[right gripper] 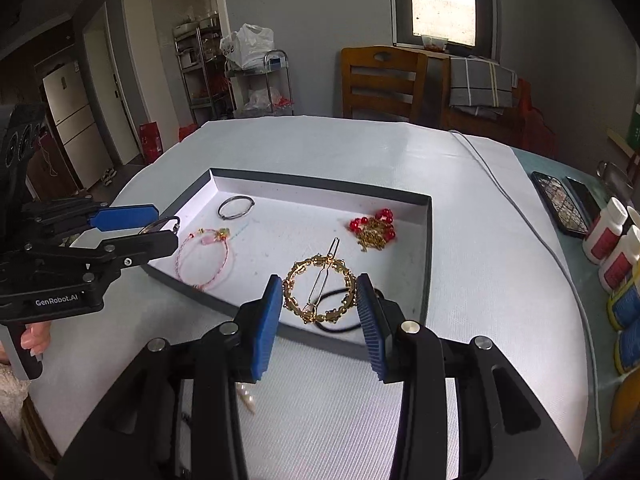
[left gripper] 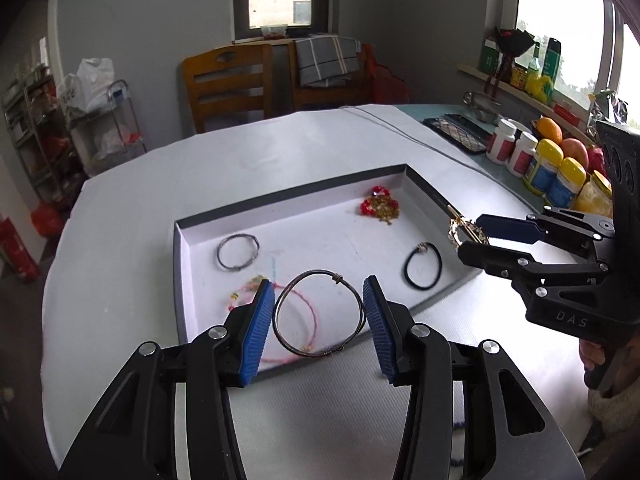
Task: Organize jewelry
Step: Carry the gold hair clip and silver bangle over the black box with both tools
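Tray (right gripper: 427,240) middle floor lies bare between the red bead cluster (right gripper: 374,228) at far right and the pink cord bracelet (right gripper: 206,258) at left. The right table edge is crowded by bottles (left gripper: 520,156); far tabletop is left open.

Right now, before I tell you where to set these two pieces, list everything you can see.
Tray: 1, grey rim, white floor, on table.
Silver bangle: 1, held by left gripper over tray's near edge.
Gold ring clip: 1, held by right gripper.
Thin grey bangle: 1, tray's left side.
Pink cord bracelet: 1, tray, near-left.
Red bead and gold piece: 1, tray's far corner.
Black hair tie: 1, tray's right.
Bottles: several, white and yellow, table's right edge.
Left gripper, right gripper: black, blue pads.
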Demonstrator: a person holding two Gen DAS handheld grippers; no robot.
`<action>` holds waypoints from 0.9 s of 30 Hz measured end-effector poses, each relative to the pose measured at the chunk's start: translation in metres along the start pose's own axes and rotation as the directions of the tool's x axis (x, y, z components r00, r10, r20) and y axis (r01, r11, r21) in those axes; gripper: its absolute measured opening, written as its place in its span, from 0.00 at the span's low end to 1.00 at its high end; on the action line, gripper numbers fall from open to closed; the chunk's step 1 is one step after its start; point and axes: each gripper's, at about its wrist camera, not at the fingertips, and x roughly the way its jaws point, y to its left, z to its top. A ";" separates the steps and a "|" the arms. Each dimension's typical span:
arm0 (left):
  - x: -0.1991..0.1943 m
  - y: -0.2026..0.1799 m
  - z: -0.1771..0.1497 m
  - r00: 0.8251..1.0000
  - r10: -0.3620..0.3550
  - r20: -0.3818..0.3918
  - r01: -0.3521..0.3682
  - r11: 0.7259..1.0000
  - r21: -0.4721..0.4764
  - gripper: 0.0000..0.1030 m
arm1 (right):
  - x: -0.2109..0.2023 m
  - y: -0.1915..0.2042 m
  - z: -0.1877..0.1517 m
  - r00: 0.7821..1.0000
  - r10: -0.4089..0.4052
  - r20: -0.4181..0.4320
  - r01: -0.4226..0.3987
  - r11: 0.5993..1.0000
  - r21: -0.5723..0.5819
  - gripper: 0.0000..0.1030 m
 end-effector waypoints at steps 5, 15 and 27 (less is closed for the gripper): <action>0.028 0.007 0.023 1.000 0.022 -0.013 -0.022 1.000 -0.006 0.47 | 0.039 -0.007 0.017 1.000 -0.016 -0.026 0.017 0.999 0.030 0.37; 0.080 0.017 0.042 0.997 0.007 -0.076 -0.008 1.000 -0.009 0.47 | 0.087 -0.018 0.025 0.992 -0.007 -0.127 0.016 0.997 0.072 0.37; 0.126 0.025 0.045 0.982 0.026 -0.189 -0.027 1.000 -0.005 0.47 | 0.110 -0.021 0.024 0.978 -0.010 -0.211 0.022 0.998 0.054 0.37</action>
